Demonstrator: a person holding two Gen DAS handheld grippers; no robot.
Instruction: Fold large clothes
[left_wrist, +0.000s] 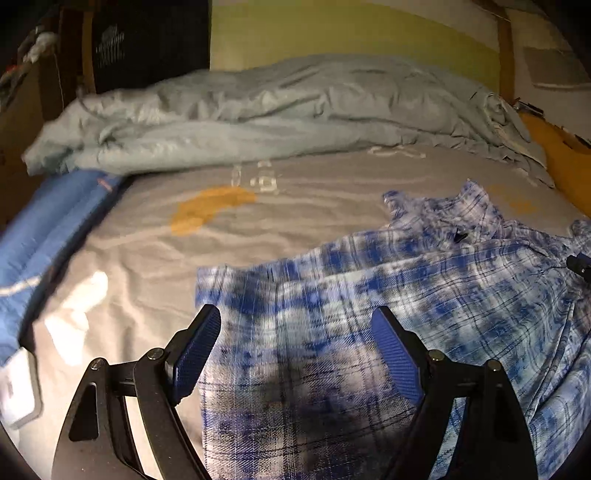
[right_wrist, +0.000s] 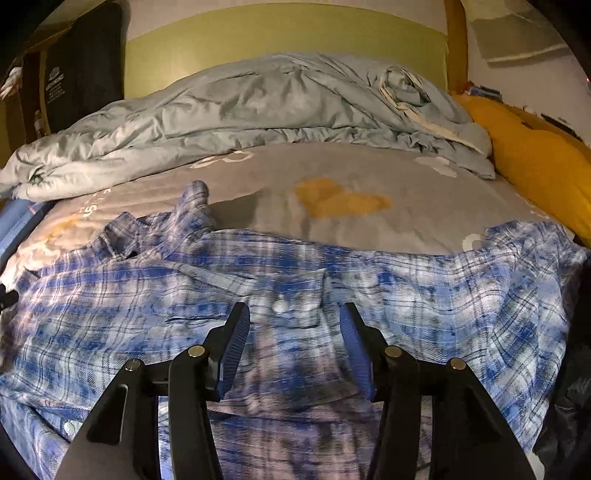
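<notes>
Shirt: a blue and white plaid button-up shirt (right_wrist: 280, 280) lies spread across the near part of the bed, rumpled, its collar (right_wrist: 192, 199) raised toward the far left in the right wrist view; a white snap button (right_wrist: 279, 305) shows on its chest pocket.
Left claw: the left claw (left_wrist: 295, 328) is released, fingers wide apart, hovering over the shirt's left edge; whether it touches the cloth cannot be told.
Right claw: the right claw (right_wrist: 294, 325) is also released, fingers apart, above the shirt's middle near the pocket, holding nothing.
Bed: a grey sheet (left_wrist: 155, 251) with yellow moon prints (left_wrist: 210, 208) covers the mattress.
Far side: a crumpled pale blue duvet (right_wrist: 240, 107) is heaped across the far end, before a green headboard (right_wrist: 284, 33).
Right edge: a mustard-yellow cushion (right_wrist: 535, 162) lies along the bed's right side.
</notes>
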